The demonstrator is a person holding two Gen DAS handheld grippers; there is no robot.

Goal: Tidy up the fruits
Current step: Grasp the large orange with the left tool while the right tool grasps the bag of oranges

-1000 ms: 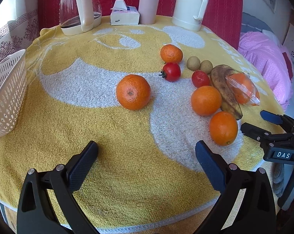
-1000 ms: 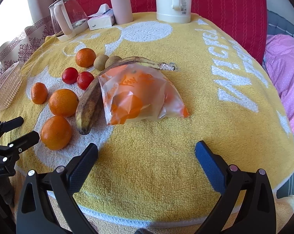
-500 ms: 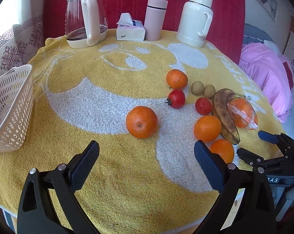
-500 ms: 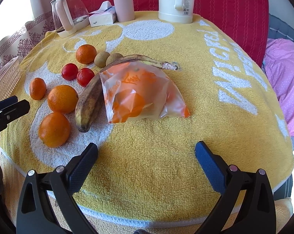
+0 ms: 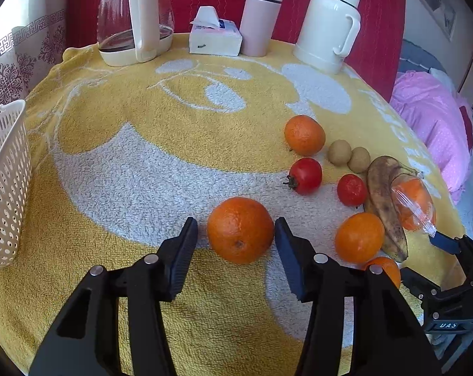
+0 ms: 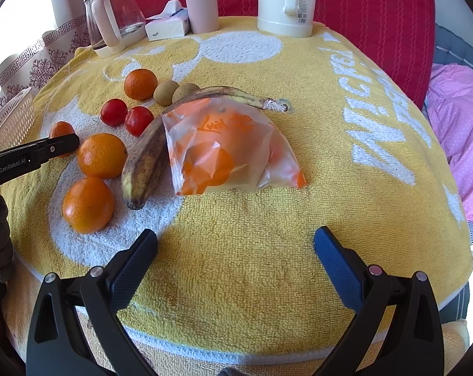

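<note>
No fruit is visibly sorted yet: the white basket (image 5: pixel 4 185) stands at the left edge of the yellow towel (image 5: pixel 142 169), and its inside is out of view, so its contents cannot be confirmed. Several oranges, two tomatoes (image 5: pixel 305 175), two small brown fruits (image 5: pixel 340 152), a banana (image 6: pixel 148 153) and a bag of fruit (image 6: pixel 230 150) lie loose on the towel. The left tongs (image 5: pixel 236 235) bracket the nearest orange (image 5: pixel 240 230), jaws partly closed just beside it on each side; contact is doubtful. The right tongs (image 6: pixel 235 247) hang wide open and empty, near the bag.
</note>
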